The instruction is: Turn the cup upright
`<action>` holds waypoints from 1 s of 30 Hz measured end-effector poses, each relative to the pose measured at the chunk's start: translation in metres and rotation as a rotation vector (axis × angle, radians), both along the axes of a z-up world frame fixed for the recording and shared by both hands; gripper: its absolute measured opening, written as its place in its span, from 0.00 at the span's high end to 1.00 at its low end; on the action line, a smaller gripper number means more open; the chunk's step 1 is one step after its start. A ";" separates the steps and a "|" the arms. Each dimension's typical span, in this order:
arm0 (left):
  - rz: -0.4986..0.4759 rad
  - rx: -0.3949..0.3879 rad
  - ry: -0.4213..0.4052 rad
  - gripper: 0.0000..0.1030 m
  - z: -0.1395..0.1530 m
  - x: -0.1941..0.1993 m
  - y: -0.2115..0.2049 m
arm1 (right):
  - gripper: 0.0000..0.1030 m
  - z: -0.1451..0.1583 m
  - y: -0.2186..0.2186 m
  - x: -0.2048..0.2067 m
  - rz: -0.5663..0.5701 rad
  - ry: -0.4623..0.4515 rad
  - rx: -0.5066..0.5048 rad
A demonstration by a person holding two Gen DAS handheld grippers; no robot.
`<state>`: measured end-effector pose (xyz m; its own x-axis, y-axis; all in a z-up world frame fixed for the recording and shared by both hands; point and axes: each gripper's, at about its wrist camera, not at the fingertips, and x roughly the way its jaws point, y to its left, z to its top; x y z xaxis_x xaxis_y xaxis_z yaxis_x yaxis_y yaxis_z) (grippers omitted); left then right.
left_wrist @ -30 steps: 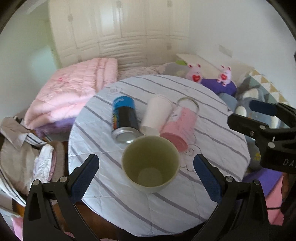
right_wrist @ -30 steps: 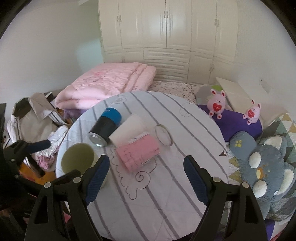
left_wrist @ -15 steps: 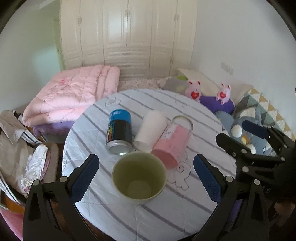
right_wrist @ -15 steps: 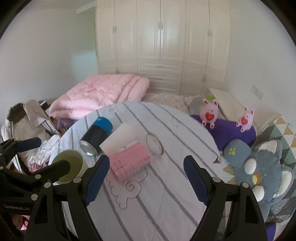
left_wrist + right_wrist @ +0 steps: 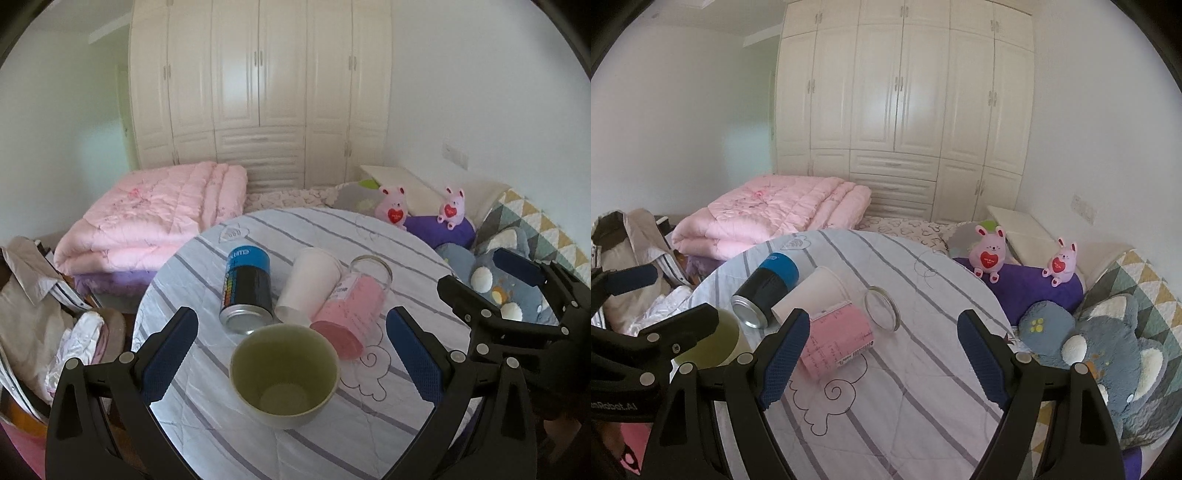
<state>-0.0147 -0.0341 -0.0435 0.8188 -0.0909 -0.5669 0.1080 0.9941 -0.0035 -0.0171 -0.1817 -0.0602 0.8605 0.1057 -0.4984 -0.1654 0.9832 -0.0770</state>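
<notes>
Plainly, the left gripper [image 5: 291,354] hung with its blue-padded jaws spread wide and nothing between them, clear of the table, with the green cup [image 5: 284,373] framed in the gap but untouched. The right gripper [image 5: 882,354] was likewise wide apart and empty, above the striped cloth of the round table [image 5: 923,387], with its left pad in front of the near end of the pink glass [image 5: 838,341]; whether it touched could not be told. The green cup stood upright near the table's front edge, mouth to the ceiling and apparently empty, so if that was the cup meant, the flip looked done and only the withdrawal remained. Just behind it three vessels lay on their sides, close together: a blue and black can [image 5: 246,291], a white paper cup [image 5: 310,286] and the pink glass. If the task covered those too, they were yet to be righted. Beyond the table were a folded pink quilt [image 5: 155,218] and two pink plush rabbits [image 5: 990,253].
</notes>
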 end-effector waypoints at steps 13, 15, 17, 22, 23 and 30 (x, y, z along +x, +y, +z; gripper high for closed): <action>0.014 0.031 -0.063 0.00 0.000 -0.005 -0.003 | 0.19 -0.013 0.002 -0.001 -0.006 -0.003 -0.003; 0.016 0.029 -0.064 0.00 0.000 -0.005 -0.003 | 0.19 -0.013 0.002 0.000 -0.005 0.000 -0.006; 0.014 0.027 -0.057 0.00 0.001 -0.003 -0.003 | 0.19 -0.013 0.003 0.000 -0.005 -0.001 -0.006; 0.016 0.026 -0.057 0.00 0.001 -0.002 -0.003 | 0.19 -0.014 0.003 0.002 -0.006 -0.001 -0.004; 0.016 0.027 -0.056 0.00 0.001 -0.003 -0.003 | 0.19 -0.014 0.003 0.002 -0.005 0.001 -0.005; 0.020 0.038 -0.037 0.00 -0.001 0.003 -0.003 | 0.19 -0.018 0.002 0.006 -0.010 0.022 -0.005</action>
